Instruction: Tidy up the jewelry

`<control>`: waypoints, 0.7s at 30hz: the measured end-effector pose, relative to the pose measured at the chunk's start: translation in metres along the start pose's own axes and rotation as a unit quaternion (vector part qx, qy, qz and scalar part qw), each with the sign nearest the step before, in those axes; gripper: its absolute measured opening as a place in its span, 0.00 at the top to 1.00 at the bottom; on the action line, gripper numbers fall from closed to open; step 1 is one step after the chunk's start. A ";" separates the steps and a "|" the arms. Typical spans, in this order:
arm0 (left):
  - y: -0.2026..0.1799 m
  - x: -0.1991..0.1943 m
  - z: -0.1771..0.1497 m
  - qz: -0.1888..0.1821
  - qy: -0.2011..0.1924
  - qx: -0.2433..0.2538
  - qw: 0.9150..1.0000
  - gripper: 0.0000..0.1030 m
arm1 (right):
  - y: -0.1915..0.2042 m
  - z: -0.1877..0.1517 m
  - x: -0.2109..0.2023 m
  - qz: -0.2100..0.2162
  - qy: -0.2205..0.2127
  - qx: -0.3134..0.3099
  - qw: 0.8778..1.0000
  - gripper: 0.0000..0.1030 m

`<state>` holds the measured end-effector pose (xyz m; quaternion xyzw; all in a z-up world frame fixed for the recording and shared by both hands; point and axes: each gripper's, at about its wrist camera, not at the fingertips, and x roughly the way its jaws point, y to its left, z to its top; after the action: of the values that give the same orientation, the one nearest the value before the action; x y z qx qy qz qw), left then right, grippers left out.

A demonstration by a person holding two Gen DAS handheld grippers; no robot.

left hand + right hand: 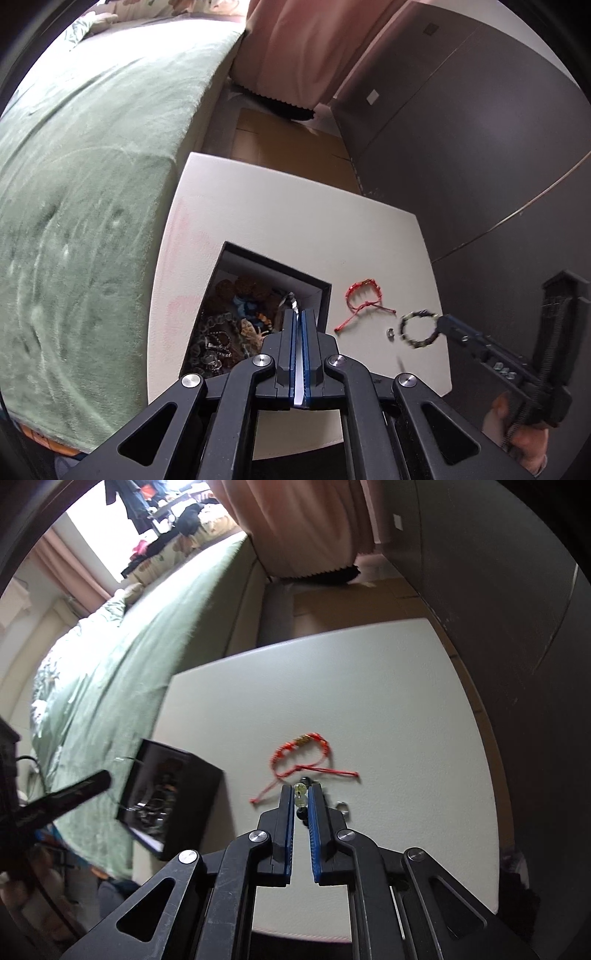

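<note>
The dark-and-yellow beaded bracelet [419, 329] hung pinched in the right gripper [303, 797], near right on the white tabletop [277, 206]; the open black jewelry box [325, 295] lay leftward (left gripper [298, 317] clamped on a silvery piece).

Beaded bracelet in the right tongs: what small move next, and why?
Probably carry the beaded bracelet leftward to the open black box. The right tongs are shut on its beads, and the box already holds other jewelry, while the red cord bracelet lies on the table.
</note>
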<state>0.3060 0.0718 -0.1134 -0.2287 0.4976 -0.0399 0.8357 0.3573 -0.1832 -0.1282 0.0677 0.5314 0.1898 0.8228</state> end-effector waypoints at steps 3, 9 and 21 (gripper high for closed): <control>0.013 -0.001 -0.002 -0.006 0.011 -0.021 1.000 0.79 | 0.017 0.003 -0.012 0.011 -0.015 -0.013 1.000 0.92; 0.040 -0.025 -0.006 -0.004 -0.027 -0.047 0.999 0.47 | 0.059 0.009 -0.027 0.036 -0.037 -0.042 0.998 0.91; 0.071 -0.059 -0.008 0.006 -0.050 -0.061 0.997 0.47 | 0.124 0.010 -0.016 0.072 -0.031 -0.079 0.994 0.91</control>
<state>0.2585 0.1503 -0.0985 -0.2779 0.4584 0.0073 0.8442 0.3304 -0.0743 -0.0717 0.0465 0.4825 0.2874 0.8261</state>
